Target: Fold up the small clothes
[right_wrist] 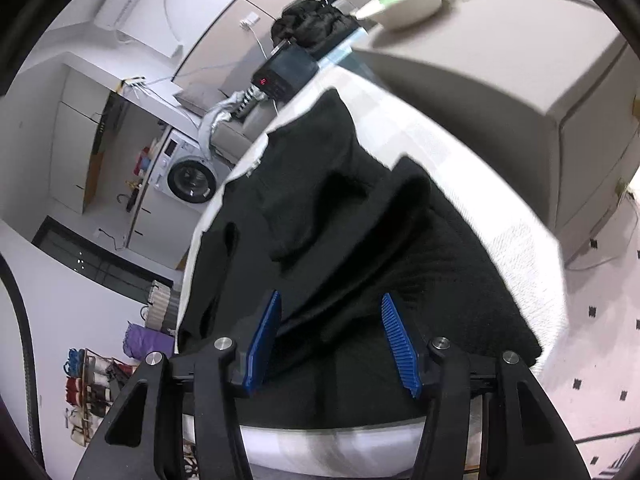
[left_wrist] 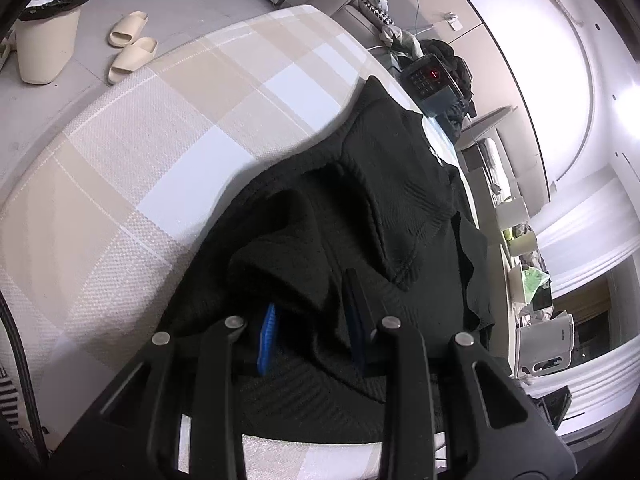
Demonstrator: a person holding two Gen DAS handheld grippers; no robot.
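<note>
Black knit garment (left_wrist: 360,208) spread over the checked worktop (left_wrist: 140,128), rumpled, one part doubled back over the middle, near hem hanging close to the front edge; laid flat, probably, so a fold can be carried across it.

Left hand-held gripper (left_wrist: 312,336) narrowed around a bunched ridge of the cloth; blue pad (left_wrist: 267,338) half buried in the fabric, the other finger dark against it; apparently pinching the fold, though actual pressure on the cloth cannot be told from this view.

Right hand-held gripper (right_wrist: 332,344) standing about half open over the same garment (right_wrist: 320,200); both blue pads (right_wrist: 400,344) clear and visible, cloth lying between and beneath them but not squeezed; nothing held on this side.

Both tools angled down at the near edge, side by side; likely placed so each takes one corner and the hem can be lifted evenly. Slippers (left_wrist: 132,46) and bin (left_wrist: 46,40) on the floor beyond, no part of the work.
</note>
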